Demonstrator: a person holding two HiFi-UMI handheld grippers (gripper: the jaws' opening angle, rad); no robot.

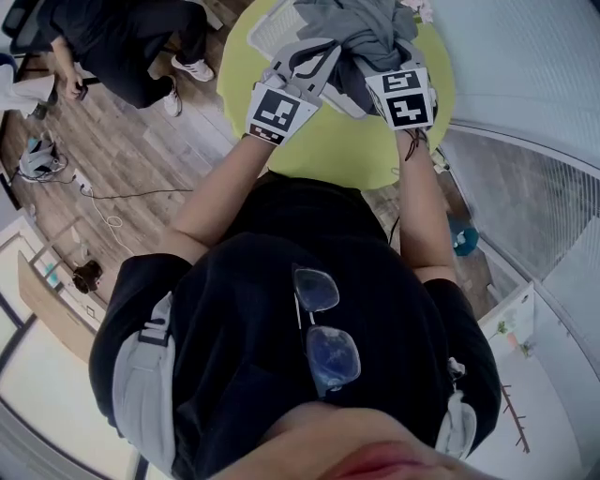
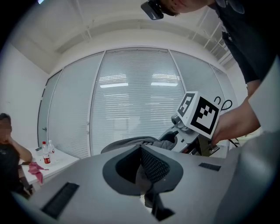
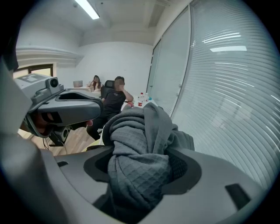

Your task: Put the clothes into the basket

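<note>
- The left gripper (image 2: 141, 168) has its jaws almost together on just a thin fold of the garment (image 3: 140, 144). I judge that fold could slip out if the hands pull apart or swing fast, which would drop the whole weight onto the other side.
- The right gripper (image 3: 140, 173) has its jaws fairly wide, packed with a thick wad of the cloth. A wad that bulky may be pinched by its outer layers only, so inner folds could creep loose and sag.
- The garment is strung between both grippers over the far half of the table (image 1: 328, 150). Whether it hangs clear of the top I cannot tell.
- Loose ends could drag on the table or snag the rim of the basket (image 1: 265, 28), which seems to sit at the table's far left edge.
- Let go short of that, part would likely drape over the rim onto the table.
- The garment is grey, soft waffle-knit, crumpled into rounded folds with a smoother panel behind. It is limp, so it will likely bunch around the grip points.
</note>
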